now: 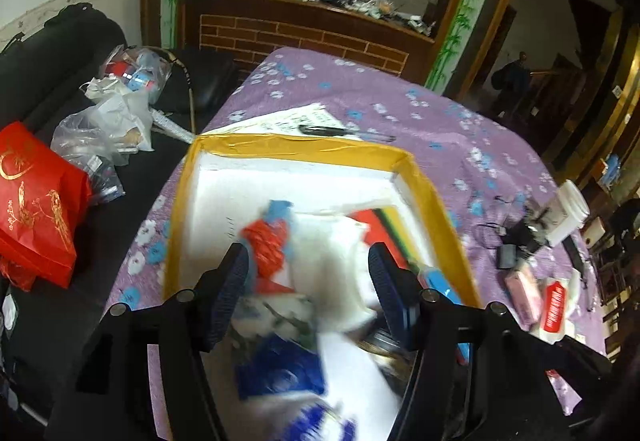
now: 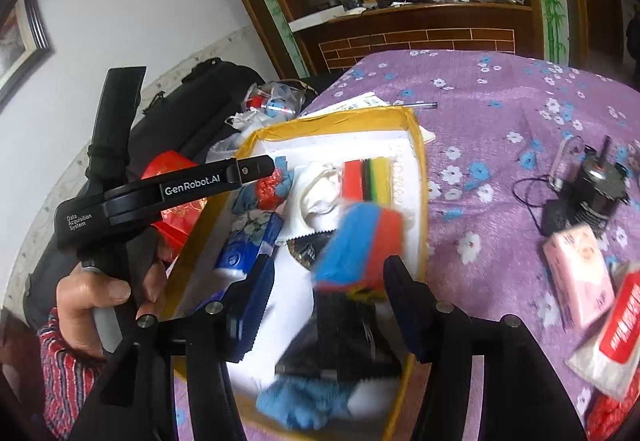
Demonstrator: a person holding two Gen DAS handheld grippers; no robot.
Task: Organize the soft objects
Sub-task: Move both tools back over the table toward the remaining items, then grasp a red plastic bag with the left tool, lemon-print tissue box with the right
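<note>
A: While both grippers hang over the box, how do the fingers stand?

B: The left gripper has its fingers apart, nothing pressed between them; a blurred white cloth and a red-and-blue bundle lie below the gap. The right gripper is likewise spread, with a blurred blue-and-orange soft piece just beyond its tips. I cannot tell whether it touches them.

A: And the box?

B: The yellow-rimmed box sits on the bench, crowded along its near half with cloths and packets. A striped sponge stack rests against the far right wall, and a bare white strip stays open along the far wall.

A: Room outside it?

B: To the right, purple cloth lies free up to a pink tissue pack and a dark motor. Beyond the far rim lie a paper sheet and a pen.
</note>
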